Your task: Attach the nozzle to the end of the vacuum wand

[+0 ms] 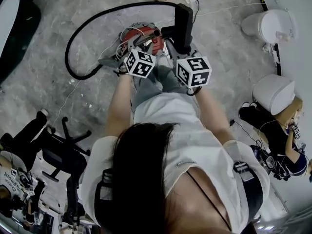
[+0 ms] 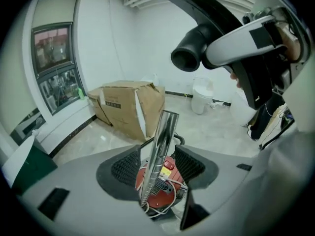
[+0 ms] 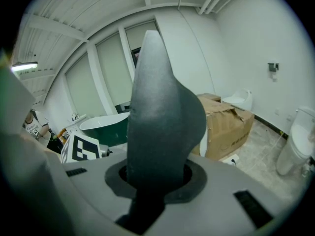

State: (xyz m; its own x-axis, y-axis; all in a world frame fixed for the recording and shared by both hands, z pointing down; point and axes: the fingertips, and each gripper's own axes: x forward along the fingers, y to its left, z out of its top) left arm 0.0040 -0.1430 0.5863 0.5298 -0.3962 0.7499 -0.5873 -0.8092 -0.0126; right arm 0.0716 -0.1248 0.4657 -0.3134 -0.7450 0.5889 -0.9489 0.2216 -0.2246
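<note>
Both arms reach straight out ahead, left forearm (image 1: 118,106) and right forearm (image 1: 214,115) almost parallel, wrists tipped downward. The left gripper (image 2: 157,163) hangs released, jaws spread wide, and the shiny chrome metal wand tube (image 2: 160,151) stands upright between its ribbed pads (image 2: 127,166), close to the left one and clear of the right. The right gripper (image 3: 155,176) is clenched on the black plastic nozzle (image 3: 162,122), gripping its narrow neck with the broad body rising above the jaws. From the left gripper view the nozzle's round open mouth hovers up and to the right of the wand's tip, well apart from it. Just beyond the wand sits the red canister vacuum cleaner (image 1: 141,35) on the grey marbled floor (image 1: 87,13), its black hose (image 1: 73,40) looping out to the left. Farther back, a brown cardboard box (image 2: 130,107) against the wall
</note>
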